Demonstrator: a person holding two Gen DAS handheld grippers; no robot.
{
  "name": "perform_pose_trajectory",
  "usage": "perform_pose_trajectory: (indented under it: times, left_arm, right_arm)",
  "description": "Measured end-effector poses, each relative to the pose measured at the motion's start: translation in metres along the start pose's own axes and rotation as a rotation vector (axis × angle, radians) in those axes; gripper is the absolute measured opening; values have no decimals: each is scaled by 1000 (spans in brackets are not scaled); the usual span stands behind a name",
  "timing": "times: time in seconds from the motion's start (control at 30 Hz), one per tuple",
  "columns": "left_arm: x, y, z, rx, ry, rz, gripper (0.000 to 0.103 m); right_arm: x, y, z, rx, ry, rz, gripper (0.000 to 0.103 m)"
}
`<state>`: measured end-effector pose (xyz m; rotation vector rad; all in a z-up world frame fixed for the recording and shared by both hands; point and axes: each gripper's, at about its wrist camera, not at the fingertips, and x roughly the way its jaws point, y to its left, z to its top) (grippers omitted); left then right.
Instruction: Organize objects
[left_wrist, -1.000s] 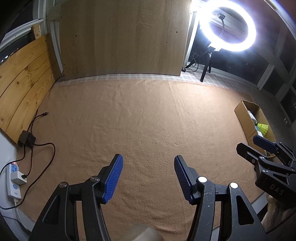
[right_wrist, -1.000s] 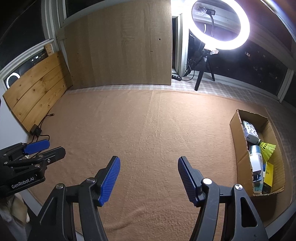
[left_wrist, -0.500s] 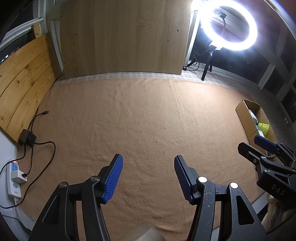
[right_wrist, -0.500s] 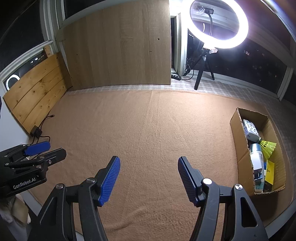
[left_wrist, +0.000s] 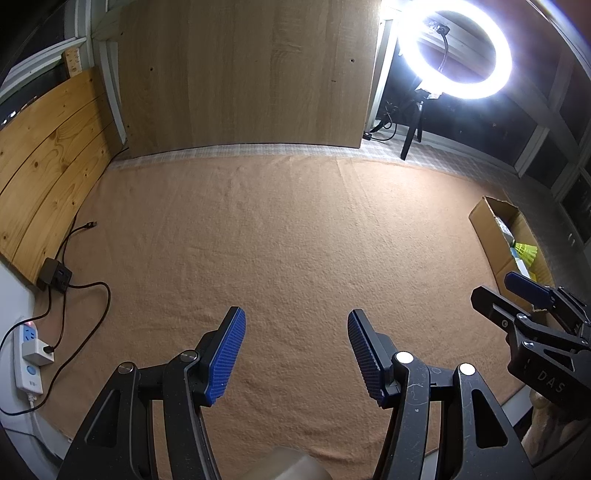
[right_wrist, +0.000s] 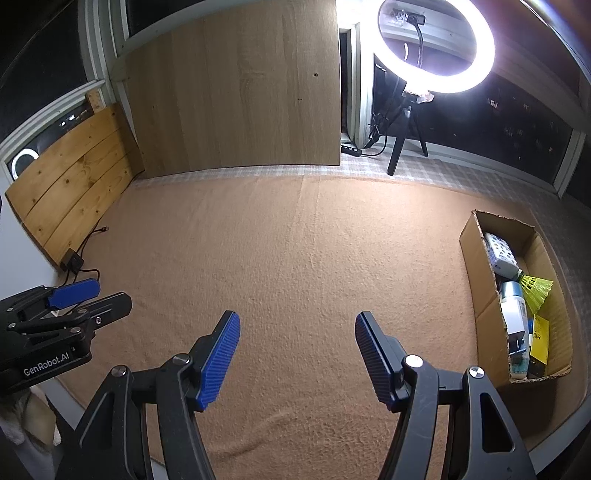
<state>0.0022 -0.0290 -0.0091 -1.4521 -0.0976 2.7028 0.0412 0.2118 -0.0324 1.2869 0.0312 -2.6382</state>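
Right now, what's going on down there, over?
Left claw open, empty. Right claw open, empty. Cardboard box holds shuttlecock, other items. Nothing in the way.

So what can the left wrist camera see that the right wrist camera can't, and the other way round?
Only the left wrist view shows the white power strip at the blanket's edge.

Only the right wrist view looks down into the cardboard box, showing the white bottle and yellow packet beside the yellow shuttlecock.

Both show the tan blanket, ring light, wooden boards, and the left hand-held gripper and right hand-held gripper, both open and empty.
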Motion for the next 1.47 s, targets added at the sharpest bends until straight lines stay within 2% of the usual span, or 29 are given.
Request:
perform_pose_trajectory:
  times: [0.93,1.2,1.47]
  left_arm:
    - [4,2,3,6,5,6,62]
    - [8,6,6,5,5,11,68]
    - [11,9,6,7,12,18,69]
  right_arm:
    - [7,-2,-2,-1,12,1,61]
    - [8,-1,-1,0,14,1,61]
    - [12,0,-1,-1,24,5,61]
